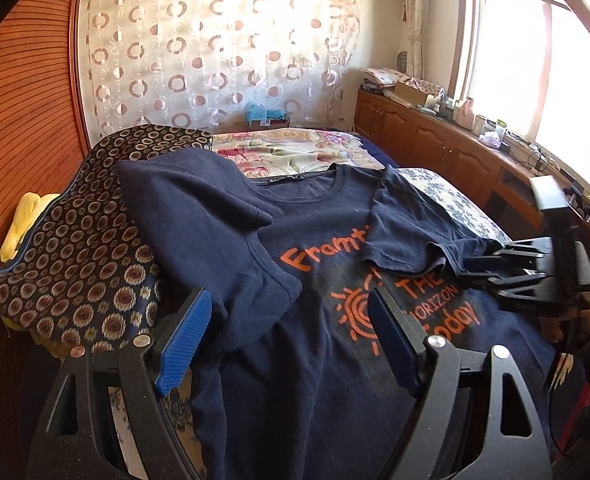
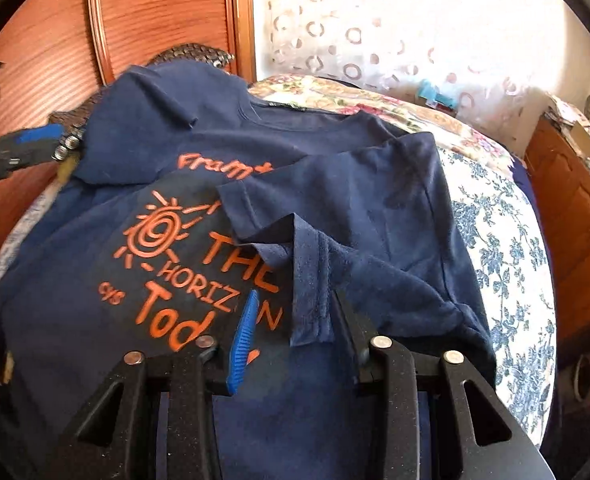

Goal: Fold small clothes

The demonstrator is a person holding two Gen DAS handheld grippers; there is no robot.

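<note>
Left wrist view: navy t-shirt (image 1: pixel 315 360) lies face-up on the bed (image 1: pixel 455 200), both sleeves folded in. It's soft and floppy, so hems are probably the best grab. Left gripper (image 1: pixel 291 344) hovers wide apart, empty. Right gripper (image 2: pixel 295 332) has a sleeve hem (image 2: pixel 309 300) between its jaws; can't tell if it's pinched. The patterned cushion (image 1: pixel 75 260) crowds the left side.

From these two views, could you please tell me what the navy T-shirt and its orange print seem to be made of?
T-shirt: likely soft cotton knit, matte, creasing limply. Orange print: probably rubbery ink or vinyl, opaque with crisp edges.
</note>
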